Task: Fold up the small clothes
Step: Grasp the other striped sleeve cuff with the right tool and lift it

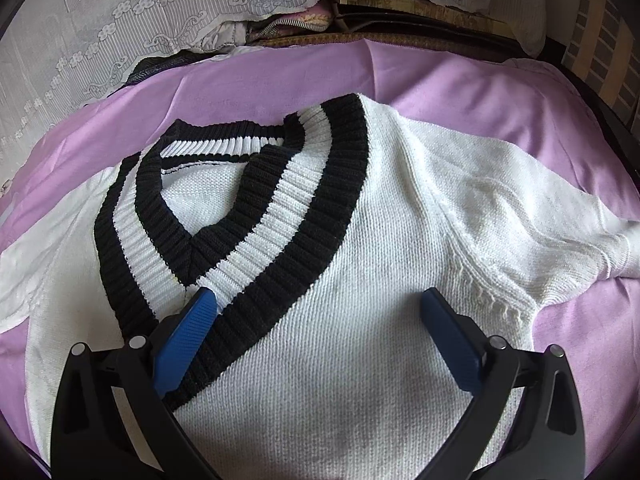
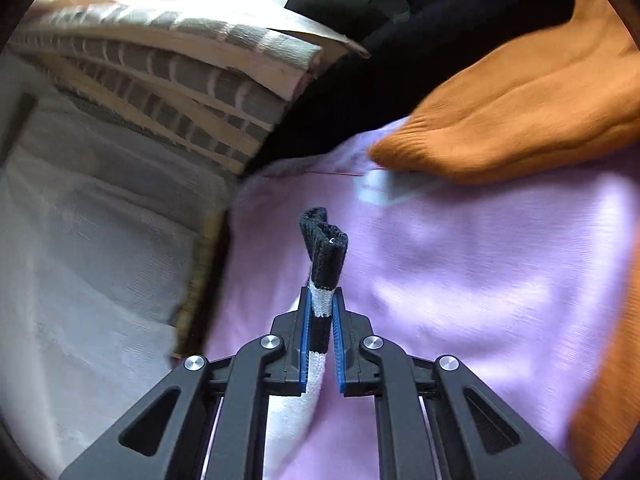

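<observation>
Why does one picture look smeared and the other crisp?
Right wrist view: the orange knitted garment and lilac sheet are motion-blurred, with window glare top left. Left wrist view: the white knitted V-neck sweater is sharp, only bent by fisheye.

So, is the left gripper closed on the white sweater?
No, the left gripper stands wide open over the white sweater, pinching nothing.

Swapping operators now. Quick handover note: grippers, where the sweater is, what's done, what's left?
Left gripper: open, over the chest of the white knit V-neck sweater with black-and-white ribbed collar, holding nothing.
Right gripper: shut on the sweater's black-and-white striped ribbed cuff, lifted off the sheet.
Sweater lies face up on the lilac bed sheet; orange knit garment lies at the sheet's far edge.
Done: sleeve cuff grasped. No fold visible yet.
Left: bring the sleeves in, fold the body.
</observation>
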Demonstrator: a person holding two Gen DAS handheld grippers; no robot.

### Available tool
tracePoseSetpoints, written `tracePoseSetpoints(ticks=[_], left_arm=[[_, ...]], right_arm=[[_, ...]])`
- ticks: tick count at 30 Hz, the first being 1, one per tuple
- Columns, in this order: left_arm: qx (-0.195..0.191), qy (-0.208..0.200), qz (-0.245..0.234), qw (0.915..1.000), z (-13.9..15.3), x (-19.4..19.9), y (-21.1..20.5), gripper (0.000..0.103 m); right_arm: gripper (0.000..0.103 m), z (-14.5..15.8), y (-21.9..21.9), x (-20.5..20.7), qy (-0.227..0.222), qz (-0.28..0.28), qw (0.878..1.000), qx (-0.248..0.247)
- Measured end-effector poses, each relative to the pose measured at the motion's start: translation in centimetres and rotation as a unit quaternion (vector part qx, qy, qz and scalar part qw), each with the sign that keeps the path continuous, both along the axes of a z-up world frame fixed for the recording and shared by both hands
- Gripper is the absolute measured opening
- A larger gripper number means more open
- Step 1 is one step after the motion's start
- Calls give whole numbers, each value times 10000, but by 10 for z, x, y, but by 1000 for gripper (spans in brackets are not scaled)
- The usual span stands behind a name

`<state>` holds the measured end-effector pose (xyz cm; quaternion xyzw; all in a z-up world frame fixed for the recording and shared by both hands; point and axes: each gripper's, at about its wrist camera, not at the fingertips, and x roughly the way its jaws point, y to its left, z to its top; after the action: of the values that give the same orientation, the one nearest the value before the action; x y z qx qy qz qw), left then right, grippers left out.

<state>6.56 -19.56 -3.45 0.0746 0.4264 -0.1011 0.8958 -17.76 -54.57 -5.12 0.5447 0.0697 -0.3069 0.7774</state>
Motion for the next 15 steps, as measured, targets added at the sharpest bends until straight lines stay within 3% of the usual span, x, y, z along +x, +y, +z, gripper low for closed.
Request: tracePoseSetpoints(ticks=[3, 5, 7, 13, 15], left_arm=[[-5, 2, -4, 10000, 0, 0, 0, 99], [-14, 4, -8, 10000, 0, 0, 0, 99], [-5, 1, -5, 10000, 1, 0, 0, 99], [1, 1, -3, 10000, 1, 0, 0, 99], [-3, 2, -2, 10000, 1, 0, -1, 99]], right_arm=[[15, -14, -6, -1, -68, 55, 9991, 409], [31, -10, -5, 0, -143, 108, 9992, 357], [37, -8, -4, 2, -70, 94, 9995, 277], [34, -9, -14, 17, 182, -106, 9998, 41], [19, -10, -18, 19, 234, -93, 9997, 1]])
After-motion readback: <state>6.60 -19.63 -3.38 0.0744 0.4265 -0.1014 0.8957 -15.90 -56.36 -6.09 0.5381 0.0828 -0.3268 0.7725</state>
